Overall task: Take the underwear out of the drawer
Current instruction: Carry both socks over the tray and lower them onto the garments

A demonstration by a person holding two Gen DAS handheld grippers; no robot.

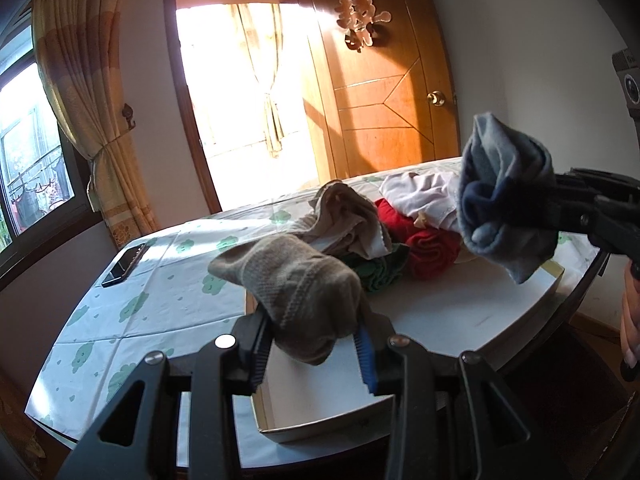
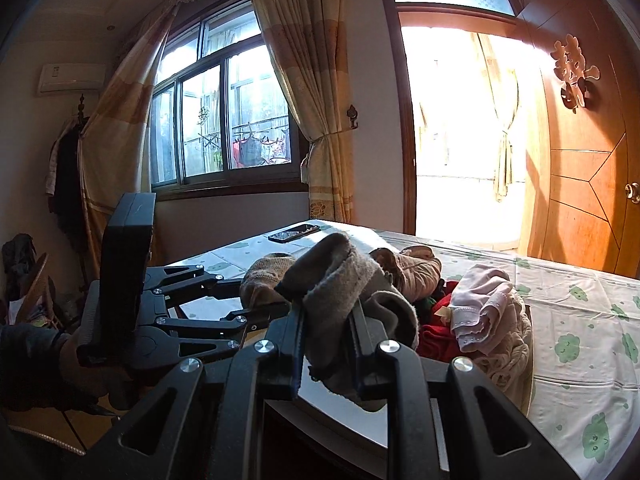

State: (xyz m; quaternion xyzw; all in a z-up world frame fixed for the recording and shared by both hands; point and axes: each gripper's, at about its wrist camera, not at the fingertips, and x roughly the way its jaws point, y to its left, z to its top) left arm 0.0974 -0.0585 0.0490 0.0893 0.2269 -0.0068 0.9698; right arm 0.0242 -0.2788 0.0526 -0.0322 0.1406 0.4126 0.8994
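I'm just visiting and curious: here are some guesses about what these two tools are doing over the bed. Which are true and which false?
1. The left gripper holds a beige sock. True.
2. The right gripper is empty. False: its fingers are shut on a blue-grey sock.
3. A phone lies on the cloud-print sheet. True.
4. The white drawer on the bed has been emptied. False: red, green, pink and beige garments still lie piled at its far end.
5. The wooden door has a round knob. True.
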